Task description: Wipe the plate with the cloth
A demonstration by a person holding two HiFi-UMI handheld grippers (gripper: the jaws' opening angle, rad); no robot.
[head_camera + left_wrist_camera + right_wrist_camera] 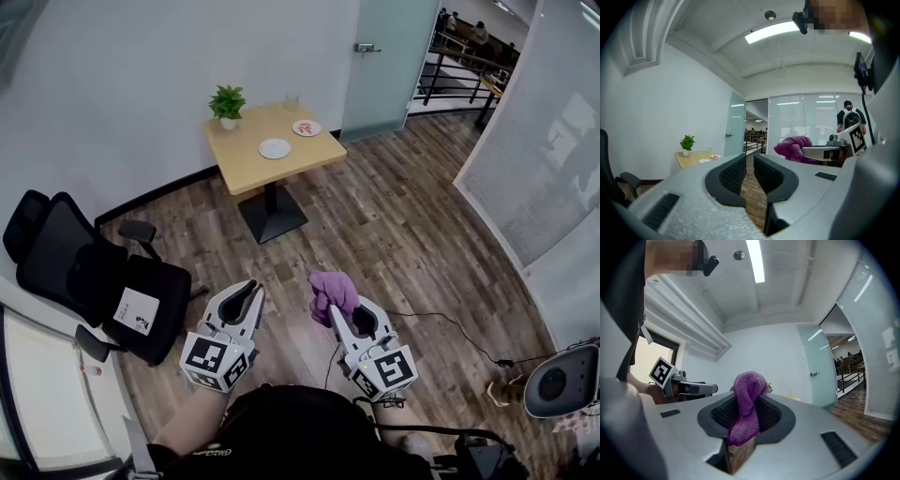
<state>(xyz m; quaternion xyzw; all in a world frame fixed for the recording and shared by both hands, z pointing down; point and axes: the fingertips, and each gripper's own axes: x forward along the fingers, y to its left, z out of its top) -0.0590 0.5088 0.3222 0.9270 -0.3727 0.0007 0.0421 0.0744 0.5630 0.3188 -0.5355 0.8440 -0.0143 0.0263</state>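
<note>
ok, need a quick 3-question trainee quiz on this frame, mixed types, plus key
1. True or false: the right gripper is shut on the purple cloth.
2. Multiple choice: the empty white plate lies A) on the floor, B) on the wooden table, C) on the black chair.
3. Short answer: what is between the jaws of the left gripper?

Key: 1 true. 2 B. 3 nothing; they stand almost together.

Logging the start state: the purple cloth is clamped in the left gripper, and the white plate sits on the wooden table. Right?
No. The right gripper clamps the purple cloth, as the right gripper view shows; the white plate does sit on the wooden table.
</note>
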